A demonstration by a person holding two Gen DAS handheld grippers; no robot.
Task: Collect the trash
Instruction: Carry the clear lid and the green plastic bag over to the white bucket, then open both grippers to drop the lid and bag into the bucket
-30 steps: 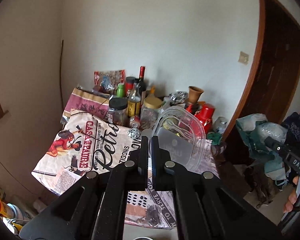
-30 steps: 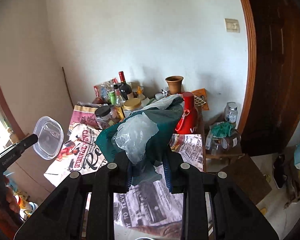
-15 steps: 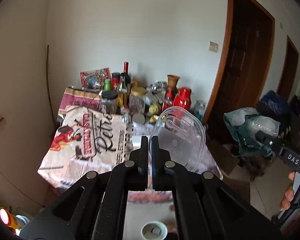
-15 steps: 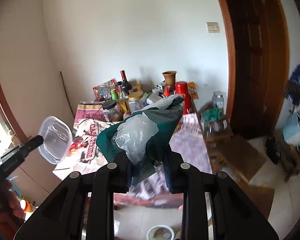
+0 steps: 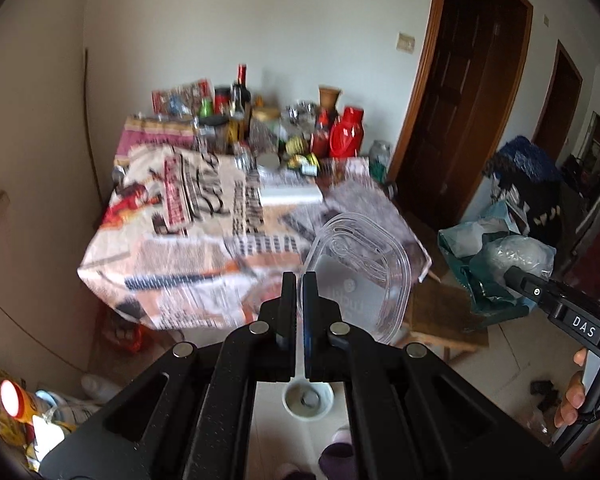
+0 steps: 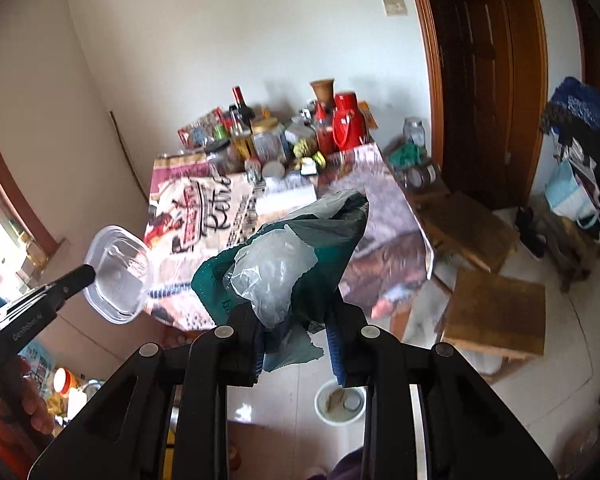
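My left gripper (image 5: 299, 280) is shut on the rim of a clear plastic container (image 5: 360, 268), held in the air in front of the table; the container also shows in the right wrist view (image 6: 118, 276). My right gripper (image 6: 296, 316) is shut on a bundle of green and clear plastic bags (image 6: 288, 256), also seen at the right of the left wrist view (image 5: 496, 264). Both grippers are off the table (image 5: 148, 256), above the floor. A small white bowl (image 6: 340, 402) sits on the floor below the grippers.
The table with a printed cloth (image 6: 204, 208) holds several bottles, jars and a red flask (image 6: 346, 120) at its back. Low wooden stools (image 6: 496, 308) stand to the right, near a dark wooden door (image 6: 480, 80). Clutter lies on the floor at left (image 5: 12, 400).
Both grippers have pulled back and up from the table with their loads still held. The table looks farther away, and the floor and white bowl have come into view.
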